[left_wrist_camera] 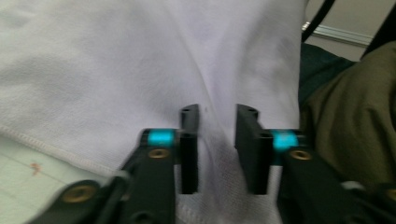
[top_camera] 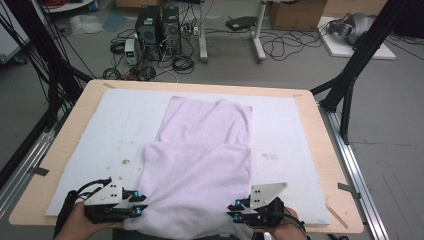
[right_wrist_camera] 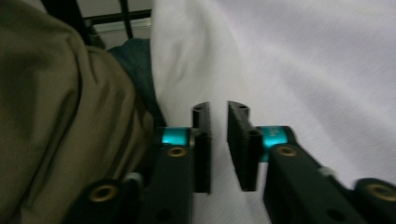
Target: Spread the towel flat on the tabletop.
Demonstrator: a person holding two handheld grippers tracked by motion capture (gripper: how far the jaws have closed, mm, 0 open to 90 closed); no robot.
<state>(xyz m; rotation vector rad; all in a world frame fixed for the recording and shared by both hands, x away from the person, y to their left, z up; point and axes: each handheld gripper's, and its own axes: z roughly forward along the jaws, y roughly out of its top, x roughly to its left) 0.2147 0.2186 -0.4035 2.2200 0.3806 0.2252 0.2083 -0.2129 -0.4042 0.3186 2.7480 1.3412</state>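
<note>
High view: pale lilac terry towel (top_camera: 202, 160) folded at frame centre on white foam mat (top_camera: 100, 130), near edge overhanging table. Left gripper (top_camera: 136, 205) lower left, right gripper (top_camera: 234, 210) lower right, at towel's near corners.
Left gripper view: jaws parted, towel (left_wrist_camera: 140, 70) behind gap, not clamped.
Right gripper view: jaws narrowly parted, released; towel (right_wrist_camera: 303, 60) behind.

Left gripper (top_camera: 140, 205) jaws apart; right gripper (top_camera: 233, 210) likewise.

A pale wooden worktop (top_camera: 330, 165) carries a white mat (top_camera: 100, 130), and on that mat lies a folded white towel (top_camera: 200, 165), its near edge overhanging the mat.
</note>
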